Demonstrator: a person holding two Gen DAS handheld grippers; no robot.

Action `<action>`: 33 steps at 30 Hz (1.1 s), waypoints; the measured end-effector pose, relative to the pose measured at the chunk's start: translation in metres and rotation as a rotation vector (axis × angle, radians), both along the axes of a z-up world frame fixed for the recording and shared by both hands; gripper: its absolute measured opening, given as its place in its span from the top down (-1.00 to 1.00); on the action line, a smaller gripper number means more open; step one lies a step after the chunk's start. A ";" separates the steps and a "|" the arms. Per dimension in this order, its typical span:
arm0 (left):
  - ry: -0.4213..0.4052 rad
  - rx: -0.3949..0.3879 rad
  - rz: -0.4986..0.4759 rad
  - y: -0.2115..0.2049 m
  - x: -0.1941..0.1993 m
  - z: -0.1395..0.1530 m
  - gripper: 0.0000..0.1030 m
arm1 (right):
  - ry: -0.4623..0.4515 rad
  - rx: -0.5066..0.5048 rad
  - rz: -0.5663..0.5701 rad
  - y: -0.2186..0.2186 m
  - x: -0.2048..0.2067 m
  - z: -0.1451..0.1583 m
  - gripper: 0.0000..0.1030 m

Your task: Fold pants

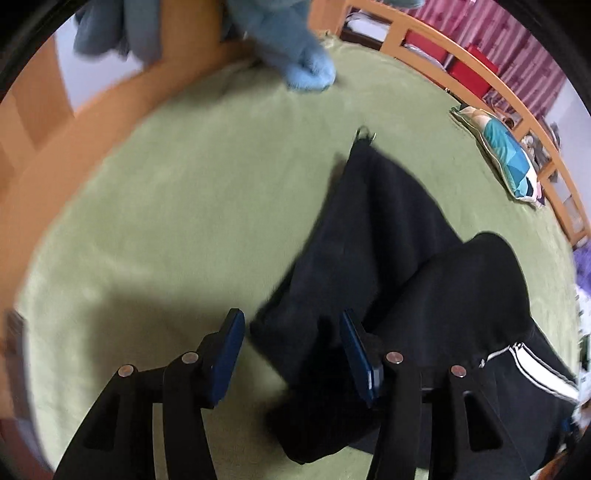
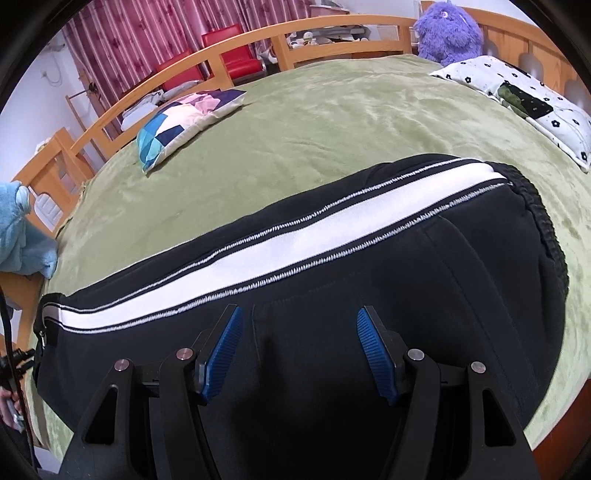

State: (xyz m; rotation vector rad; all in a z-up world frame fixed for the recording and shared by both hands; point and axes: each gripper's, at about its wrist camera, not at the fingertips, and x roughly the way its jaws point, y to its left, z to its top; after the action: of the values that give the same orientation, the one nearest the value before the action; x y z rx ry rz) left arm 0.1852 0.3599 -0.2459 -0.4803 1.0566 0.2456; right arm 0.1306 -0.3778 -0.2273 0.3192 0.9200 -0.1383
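Black pants (image 2: pixel 369 295) with a white side stripe (image 2: pixel 295 236) lie across a green blanket, waistband to the right. In the left wrist view the pants (image 1: pixel 388 240) show as bunched, overlapping leg folds, and a zip pull lies at the far tip. My left gripper (image 1: pixel 293 354) hovers over the near edge of a leg fold. Its jaws stand apart, and the left pad (image 1: pixel 229 354) is clear of the cloth. My right gripper (image 2: pixel 299 347) hangs open above the upper part of the pants, with only flat cloth showing under the gap.
The green blanket (image 2: pixel 332 122) covers a bed with a wooden rail (image 2: pixel 258 48). On it lie a patchwork cushion (image 2: pixel 184 122), a white flowered pillow (image 2: pixel 517 96), a purple plush (image 2: pixel 447 33) and a blue plush (image 1: pixel 295 55). Red chairs (image 2: pixel 232 48) stand behind the rail.
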 end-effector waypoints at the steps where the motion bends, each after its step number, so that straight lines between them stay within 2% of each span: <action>1: -0.013 -0.041 0.013 0.001 -0.001 -0.006 0.04 | 0.001 -0.005 0.001 0.000 -0.002 0.001 -0.24; 2: -0.026 -0.044 0.028 0.002 -0.003 -0.008 0.06 | 0.003 -0.007 0.000 0.000 -0.004 0.001 -0.24; 3: -0.037 -0.021 0.034 0.000 -0.002 -0.010 0.20 | 0.007 -0.007 -0.004 -0.001 -0.005 0.000 -0.24; 4: -0.032 -0.005 0.027 -0.002 0.000 -0.011 0.60 | 0.011 -0.004 -0.007 -0.001 -0.005 -0.001 -0.24; 7: -0.048 -0.024 0.042 0.006 -0.007 0.001 0.70 | 0.012 0.000 -0.013 -0.003 -0.007 -0.002 -0.24; 9: -0.103 0.048 0.110 0.020 -0.028 0.025 0.70 | 0.013 -0.007 -0.019 -0.004 -0.009 -0.002 -0.24; 10: -0.107 0.036 0.112 0.026 -0.031 0.027 0.70 | 0.012 -0.010 -0.022 -0.005 -0.010 -0.001 -0.24; 11: -0.088 -0.011 0.104 0.031 -0.033 0.023 0.70 | 0.007 -0.010 -0.024 -0.006 -0.012 0.001 -0.24; 13: -0.040 -0.021 0.098 0.029 -0.029 0.009 0.64 | -0.006 -0.006 -0.035 -0.011 -0.017 0.002 -0.24; 15: 0.018 0.038 0.066 0.017 -0.029 0.008 0.57 | -0.007 0.014 -0.045 -0.017 -0.020 -0.001 -0.24; 16: 0.013 0.048 0.061 0.011 -0.032 0.013 0.51 | -0.002 0.022 -0.050 -0.018 -0.020 -0.002 -0.24; 18: -0.019 0.077 0.017 -0.004 -0.040 0.031 0.44 | 0.006 0.040 -0.048 -0.020 -0.024 -0.003 -0.24; 20: -0.064 0.107 -0.033 -0.013 -0.050 0.050 0.26 | 0.000 0.022 -0.040 -0.021 -0.030 0.000 -0.24; 21: -0.107 0.109 -0.078 -0.025 -0.051 0.062 0.01 | -0.005 0.012 -0.040 -0.021 -0.032 0.001 -0.24; 22: -0.136 0.100 -0.108 -0.035 -0.051 0.069 -0.16 | -0.009 0.010 -0.040 -0.021 -0.035 0.003 -0.24; 24: -0.169 0.070 -0.182 -0.061 -0.043 0.074 -0.17 | -0.012 0.026 -0.040 -0.024 -0.037 0.003 -0.24; 27: -0.150 0.014 -0.277 -0.106 -0.018 0.059 -0.17 | -0.016 0.044 -0.044 -0.026 -0.039 0.001 -0.24; 30: -0.129 -0.008 -0.333 -0.143 0.006 0.033 -0.19 | -0.007 0.054 -0.042 -0.027 -0.041 -0.002 -0.24; 31: -0.130 -0.006 -0.338 -0.151 0.013 0.026 -0.23 | -0.002 0.052 -0.042 -0.027 -0.042 -0.003 -0.24; 33: -0.107 0.068 -0.317 -0.165 0.026 0.013 -0.35 | 0.009 0.044 -0.045 -0.029 -0.044 -0.004 -0.24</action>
State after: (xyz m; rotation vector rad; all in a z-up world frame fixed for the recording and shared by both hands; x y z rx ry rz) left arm 0.2109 0.1950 -0.2325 -0.2562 1.0007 -0.0249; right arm 0.0863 -0.4071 -0.2315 0.3803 0.9264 -0.1608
